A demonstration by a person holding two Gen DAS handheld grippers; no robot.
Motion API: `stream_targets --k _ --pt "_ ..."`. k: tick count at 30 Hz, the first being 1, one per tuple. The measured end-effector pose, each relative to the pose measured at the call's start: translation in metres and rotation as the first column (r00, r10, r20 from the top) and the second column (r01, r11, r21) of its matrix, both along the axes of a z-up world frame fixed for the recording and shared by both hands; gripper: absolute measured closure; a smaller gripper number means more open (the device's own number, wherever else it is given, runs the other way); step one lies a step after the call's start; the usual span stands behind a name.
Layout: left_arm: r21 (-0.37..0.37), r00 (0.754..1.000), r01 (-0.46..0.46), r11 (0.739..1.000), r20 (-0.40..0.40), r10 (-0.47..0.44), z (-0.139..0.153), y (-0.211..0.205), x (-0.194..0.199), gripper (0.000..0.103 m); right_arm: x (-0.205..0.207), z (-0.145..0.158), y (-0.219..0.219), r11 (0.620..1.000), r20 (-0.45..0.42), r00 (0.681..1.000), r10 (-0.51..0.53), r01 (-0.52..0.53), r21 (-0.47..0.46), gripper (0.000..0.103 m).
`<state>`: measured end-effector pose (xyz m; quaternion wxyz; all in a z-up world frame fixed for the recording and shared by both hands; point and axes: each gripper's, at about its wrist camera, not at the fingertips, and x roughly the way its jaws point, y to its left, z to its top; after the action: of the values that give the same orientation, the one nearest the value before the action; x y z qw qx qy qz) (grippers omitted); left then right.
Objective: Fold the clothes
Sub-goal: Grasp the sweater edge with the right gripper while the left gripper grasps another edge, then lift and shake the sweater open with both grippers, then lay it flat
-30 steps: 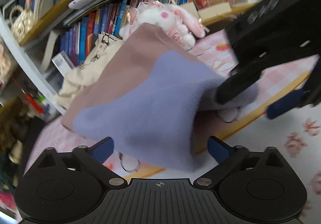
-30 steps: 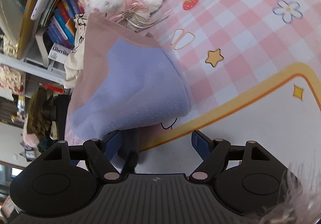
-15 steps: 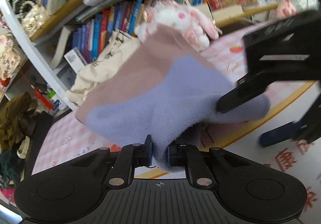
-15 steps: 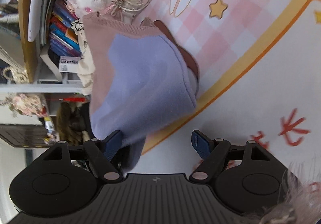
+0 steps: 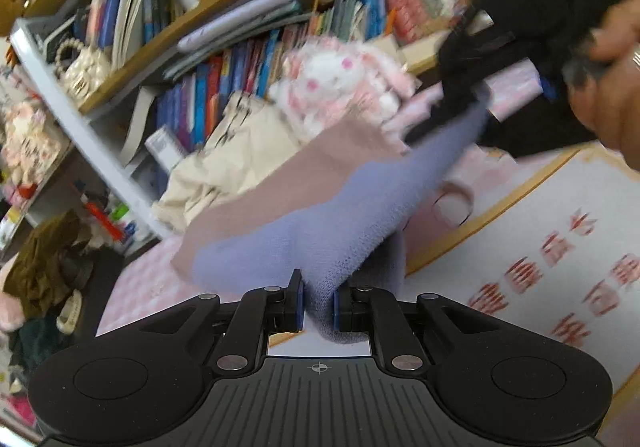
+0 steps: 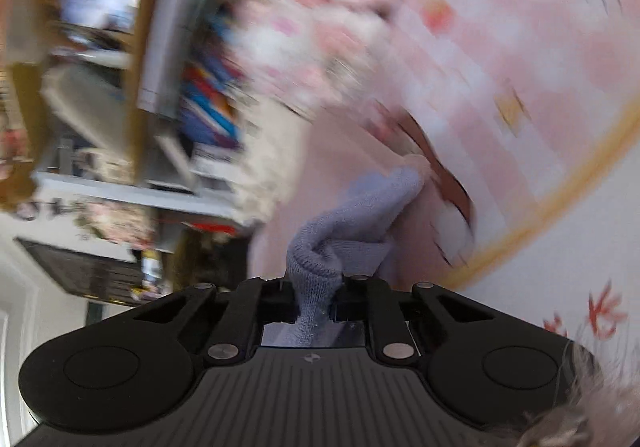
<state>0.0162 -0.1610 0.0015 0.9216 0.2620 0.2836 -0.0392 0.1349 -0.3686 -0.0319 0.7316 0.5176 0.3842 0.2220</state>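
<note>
A knit garment [image 5: 320,215] in lavender with a dusty-pink part hangs stretched above the pink checked mat [image 5: 500,87]. My left gripper [image 5: 318,305] is shut on its near lavender edge. In the left wrist view the right gripper [image 5: 476,103], held by a person's hand [image 5: 608,95], pinches the garment's far corner up at the right. In the right wrist view, which is blurred, my right gripper [image 6: 316,305] is shut on a bunched lavender fold [image 6: 332,251]. The cloth runs taut between the two grippers.
A bookshelf [image 5: 224,59] full of books stands behind, with a white and pink plush rabbit [image 5: 340,87] and a cream tote bag [image 5: 224,167] in front of it. The white mat area with red characters [image 5: 560,259] lies at the right. Clutter sits at the left [image 5: 44,271].
Both grippers have closed on the garment: the left one half a second ago, the right one since then. The right gripper has risen and swung, pulling the cloth taut.
</note>
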Motion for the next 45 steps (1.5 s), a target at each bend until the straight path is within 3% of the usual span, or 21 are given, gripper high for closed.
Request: stream_targets --k 3,6,8,10,14,16,17,19,21,23,25,26,28,31,33,35,36,39,41,45 --pt "-0.066 0.991 0.126 0.99 0.056 -0.123 0.036 -0.015 -0.008 0.091 -0.006 0.049 -0.025 0.999 0.173 0.984 -0.037 0.039 -0.005 0.091" --pt "-0.182 0.955 0.283 0.942 0.149 -0.258 0.088 -0.021 -0.018 0.091 -0.015 0.114 -0.048 0.997 0.383 0.922 -0.055 0.075 -0.036 0.091" --pt "-0.259 0.913 0.389 0.884 0.235 -0.333 0.126 -0.02 -0.026 0.092 -0.023 0.164 -0.057 0.994 0.531 0.846 -0.052 0.096 -0.056 0.091" --pt "-0.369 0.874 0.472 0.801 0.316 -0.37 0.162 -0.007 -0.032 0.092 -0.03 0.212 -0.06 0.995 0.646 0.763 -0.034 0.088 -0.051 0.091" --pt "-0.565 0.839 0.542 0.622 0.398 -0.37 0.204 0.032 -0.039 0.092 -0.029 0.279 -0.038 0.994 0.74 0.668 0.074 0.013 -0.111 0.091" --pt "-0.645 0.865 0.502 0.576 0.358 -0.352 0.199 0.056 -0.033 0.091 -0.013 0.273 -0.011 0.984 0.698 0.703 0.14 -0.022 -0.175 0.091" --pt "-0.663 0.893 0.448 0.599 0.305 -0.33 0.183 0.066 -0.028 0.091 -0.005 0.268 0.002 0.978 0.673 0.72 0.172 -0.041 -0.206 0.091" --pt "-0.666 0.948 0.312 0.677 0.174 -0.265 0.141 0.086 -0.017 0.086 0.011 0.232 0.04 0.954 0.566 0.794 0.223 -0.059 -0.293 0.091" --pt "-0.648 0.981 0.17 0.742 0.043 -0.187 0.099 0.106 -0.005 0.084 0.025 0.187 0.079 0.905 0.443 0.854 0.275 -0.075 -0.418 0.091" --pt "-0.609 0.991 0.027 0.793 -0.085 -0.099 0.057 0.126 0.006 0.084 0.034 0.142 0.117 0.847 0.323 0.893 0.314 -0.11 -0.52 0.091" --pt "-0.558 0.983 -0.083 0.826 -0.18 -0.023 0.023 0.145 0.01 0.084 0.04 0.103 0.153 0.786 0.232 0.908 0.35 -0.15 -0.6 0.091" --pt "-0.538 0.982 -0.095 0.838 -0.186 -0.008 0.019 0.152 0.004 0.085 0.042 0.092 0.168 0.759 0.209 0.908 0.363 -0.157 -0.632 0.091" --pt "-0.498 0.983 -0.106 0.861 -0.183 0.015 0.016 0.165 -0.009 0.081 0.055 0.081 0.194 0.743 0.199 0.906 0.372 -0.162 -0.649 0.091" --pt "-0.49 0.985 -0.137 0.861 -0.158 0.067 0.02 0.185 -0.013 0.068 0.083 0.077 0.231 0.727 0.186 0.912 0.366 -0.156 -0.669 0.091" --pt "-0.494 0.985 -0.154 0.855 -0.143 0.095 0.022 0.202 -0.012 0.063 0.097 0.069 0.255 0.698 0.147 0.92 0.364 -0.165 -0.697 0.083" --pt "-0.494 0.986 -0.157 0.855 -0.134 0.103 0.023 0.212 -0.016 0.055 0.1 0.07 0.263 0.67 0.164 0.919 0.358 -0.131 -0.731 0.062" --pt "-0.493 0.986 -0.157 0.856 -0.129 0.106 0.024 0.217 -0.019 0.05 0.093 0.073 0.258 0.67 0.191 0.914 0.359 -0.11 -0.735 0.056" --pt "-0.485 0.985 -0.157 0.86 -0.14 0.101 0.014 0.223 -0.016 0.046 0.067 0.074 0.234 0.672 0.234 0.901 0.366 -0.082 -0.736 0.056" --pt "-0.478 0.984 -0.155 0.865 -0.157 0.09 0.005 0.223 -0.008 0.046 0.044 0.067 0.209 0.646 0.224 0.907 0.358 -0.067 -0.761 0.056" --pt "-0.479 0.981 -0.136 0.867 -0.185 0.051 -0.01 0.219 0.007 0.046 -0.007 0.038 0.15 0.522 0.125 0.948 0.292 -0.048 -0.851 0.056"
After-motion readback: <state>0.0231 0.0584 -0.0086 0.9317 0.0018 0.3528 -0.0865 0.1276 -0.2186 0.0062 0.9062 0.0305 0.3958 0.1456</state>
